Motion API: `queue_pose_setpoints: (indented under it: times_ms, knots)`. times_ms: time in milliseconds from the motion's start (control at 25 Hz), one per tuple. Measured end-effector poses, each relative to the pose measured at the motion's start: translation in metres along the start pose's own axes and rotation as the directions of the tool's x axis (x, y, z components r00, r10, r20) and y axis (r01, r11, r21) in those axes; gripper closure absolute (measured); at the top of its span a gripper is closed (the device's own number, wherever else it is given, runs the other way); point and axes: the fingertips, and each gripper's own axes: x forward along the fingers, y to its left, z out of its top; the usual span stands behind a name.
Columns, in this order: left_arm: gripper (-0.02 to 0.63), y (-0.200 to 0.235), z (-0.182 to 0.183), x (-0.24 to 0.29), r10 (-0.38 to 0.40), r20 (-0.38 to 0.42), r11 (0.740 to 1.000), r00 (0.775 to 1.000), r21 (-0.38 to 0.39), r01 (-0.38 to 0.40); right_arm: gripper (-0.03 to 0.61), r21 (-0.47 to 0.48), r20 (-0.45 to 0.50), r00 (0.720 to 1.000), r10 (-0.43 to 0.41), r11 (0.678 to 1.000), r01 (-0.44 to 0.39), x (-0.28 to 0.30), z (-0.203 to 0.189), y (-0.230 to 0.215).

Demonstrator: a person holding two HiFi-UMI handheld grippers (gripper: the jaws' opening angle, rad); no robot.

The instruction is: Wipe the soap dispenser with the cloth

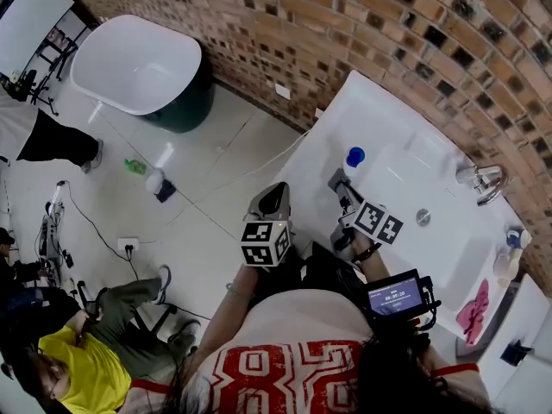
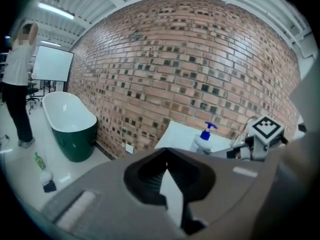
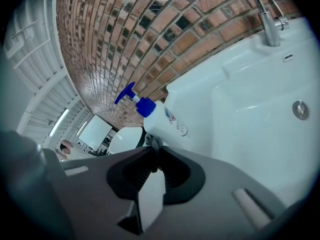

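Observation:
The soap dispenser, a white bottle with a blue pump, stands on the left rim of the white sink. It also shows in the left gripper view and, close up, in the right gripper view. My right gripper is just in front of the bottle, its jaws shut on a small bunched grey cloth that sits against the bottle's side. To the left of the sink, over the floor, my left gripper is shut with nothing in it.
A chrome faucet rises at the back of the sink and a drain lies in the basin. A pink item and small bottles sit at the right end. Behind runs a brick wall. On the floor are a bathtub, bottles and a seated person.

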Motion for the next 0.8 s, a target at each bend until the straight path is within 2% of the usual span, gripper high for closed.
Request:
queue_pose_setpoints:
  times_ms: [400, 800]
  knots:
    - [0.611, -0.013, 0.003, 0.013, -0.031, 0.0, 0.999, 1.0, 0.009, 0.031, 0.531, 0.019, 0.038, 0.997, -0.066, 0.998, 0.065, -0.015, 0.015, -0.038]
    - [0.611, -0.01, 0.003, 0.014, -0.023, -0.011, 1.0, 1.0, 0.011, 0.023, 0.531, 0.018, -0.037, 0.995, -0.094, 0.995, 0.094, 0.004, 0.001, -0.059]
